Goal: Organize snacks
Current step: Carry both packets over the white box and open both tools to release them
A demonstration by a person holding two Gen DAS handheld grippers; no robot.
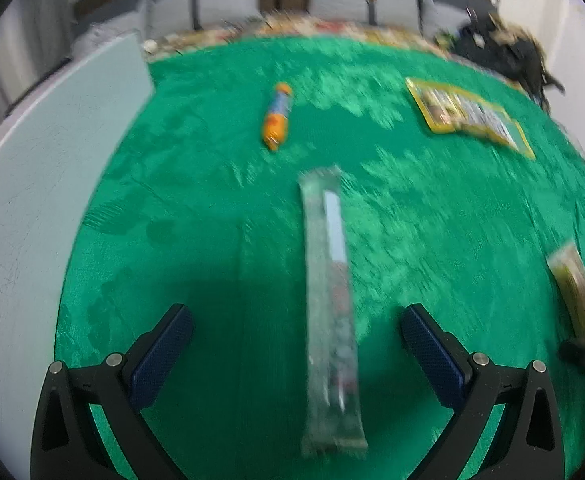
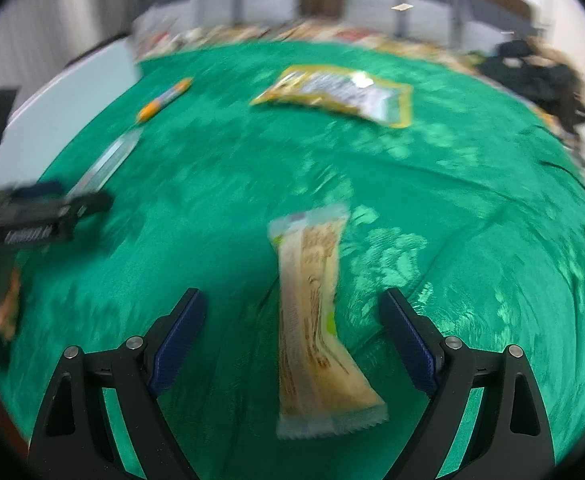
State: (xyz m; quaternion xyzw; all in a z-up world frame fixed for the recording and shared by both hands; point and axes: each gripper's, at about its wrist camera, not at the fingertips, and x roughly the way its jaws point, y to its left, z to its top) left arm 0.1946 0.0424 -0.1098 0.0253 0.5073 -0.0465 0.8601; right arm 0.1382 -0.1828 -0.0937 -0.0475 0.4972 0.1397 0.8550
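1. Long clear-wrapped snack stick [image 1: 332, 312] lies flat on the green tablecloth [image 1: 212, 200]. Long axis runs almost straight away from the left wrist camera, far end tipped slightly left. Near crimped end sits between the finger bases; far end reaches past the fingertips.
2. Left gripper [image 1: 296, 328]: fingers spread wide, one on each side of the stick, neither touching it. Blue pads [image 1: 160, 356] face inward.
3. Beige wafer-style bar [image 2: 312, 320] lies flat on the same cloth. Long axis runs away from the right wrist camera, with a slight bend; the near serrated end swings to the right.
4. Right gripper [image 2: 292, 312]: fingers spread wide, straddling the bar, no contact visible.
5. Orange-capped small tube snack [image 1: 277, 116] lies beyond the stick, well apart, long axis roughly in line with it.
6. Yellow-edged flat snack pouch [image 1: 468, 116] lies far right on the cloth, long axis diagonal.
7. Bare pale tabletop [image 1: 32, 200] shows left of the cloth.
8. Dark bag-like heap [image 1: 504, 56] at the far right table edge; too blurred to identify.
9. Both views are motion-blurred; package print is unreadable.
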